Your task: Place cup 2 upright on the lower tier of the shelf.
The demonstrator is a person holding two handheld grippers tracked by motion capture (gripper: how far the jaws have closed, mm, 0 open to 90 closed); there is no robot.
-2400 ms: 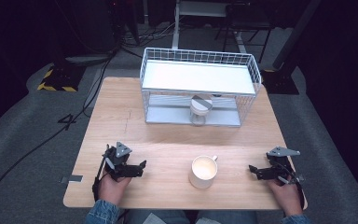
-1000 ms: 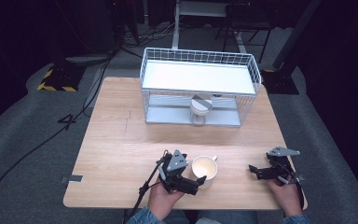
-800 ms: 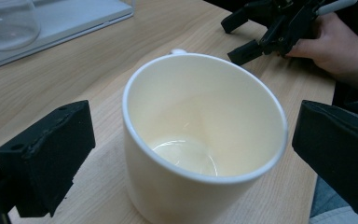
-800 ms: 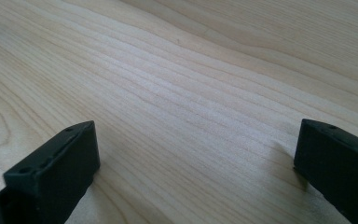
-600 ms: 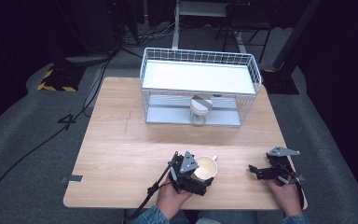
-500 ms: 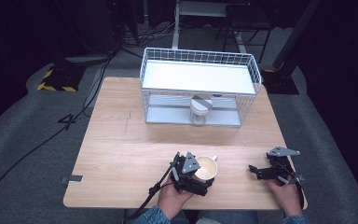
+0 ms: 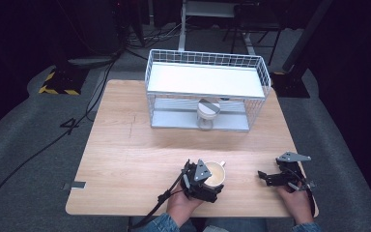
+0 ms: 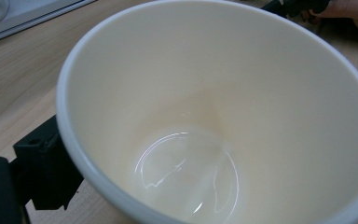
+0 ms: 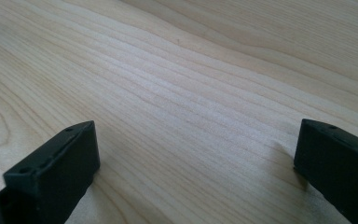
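A cream mug (image 7: 217, 173) stands empty and upright near the front middle of the wooden table (image 7: 135, 145). My left gripper (image 7: 210, 183) is right against its near side. In the left gripper view the mug (image 8: 223, 116) looms large, with one black finger (image 8: 42, 170) standing wide outside its left wall; the other finger is hidden behind the mug. My right gripper (image 7: 265, 178) rests at the front right, open, its jaws pointing left. Bare wood lies between the jaws of my right gripper (image 9: 196, 158).
A white wire rack (image 7: 149, 87) with a white shelf on top stands at the back of the table. A glass jar (image 7: 206, 113) sits on its lower level. A cable (image 7: 159, 205) trails from the left gripper over the front edge.
My left gripper moved from the table's front left rightward to the mug and closed in around it. The right gripper and the mug stayed put.
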